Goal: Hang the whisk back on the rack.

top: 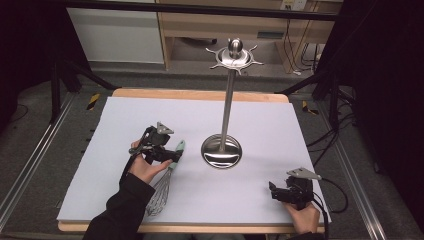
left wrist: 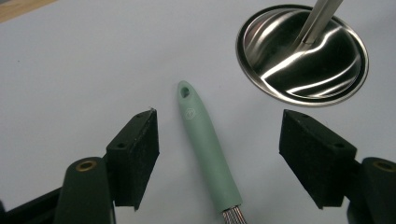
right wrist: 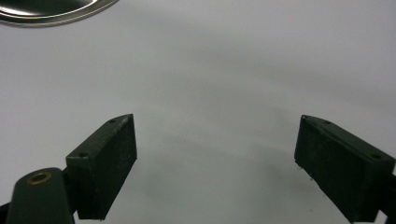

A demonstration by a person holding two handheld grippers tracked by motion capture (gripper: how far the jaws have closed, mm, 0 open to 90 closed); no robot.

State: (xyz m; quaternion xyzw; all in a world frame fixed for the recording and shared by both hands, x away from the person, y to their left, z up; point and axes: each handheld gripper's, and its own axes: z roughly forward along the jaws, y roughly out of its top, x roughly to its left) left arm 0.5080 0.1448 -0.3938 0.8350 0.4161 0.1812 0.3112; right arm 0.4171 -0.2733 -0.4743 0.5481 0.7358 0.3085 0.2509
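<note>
Hovering over the whisk [top: 167, 177], your left claw [top: 172, 156] is sitting w/ jaws spread wide, nothing between the pads but air. In the left gripper view the whisk's mint-green handle [left wrist: 205, 149] is lying flat on the bench [top: 130, 120], running up the middle of the gap between the two black jaws, apart from both. The handle's hanging hole is pointing away from you, toward the steel stand [top: 226, 107]; the wire end is trailing back under your left hand [top: 145, 169]. In the high view the wire loops are lying near the front-left part of the bench, just beside your left sleeve.

The stand's round base [left wrist: 302, 55] is sitting approx. mid-bench, near the handle tip but not touching it. Its pole is rising straight up to a star-shaped top w/ hooks [top: 234, 56].

Your right claw [top: 274, 191] is resting low at the front-right corner of the bench, well apart from the whisk and the stand. Its jaws are also standing wide, holding nothing; in the right gripper view they're framing bare white surface, w/ a sliver of the stand's base rim [right wrist: 51, 11] at the top-left edge. Your right hand [top: 302, 216] is gripping it from behind, cable trailing off the bench edge.
</note>
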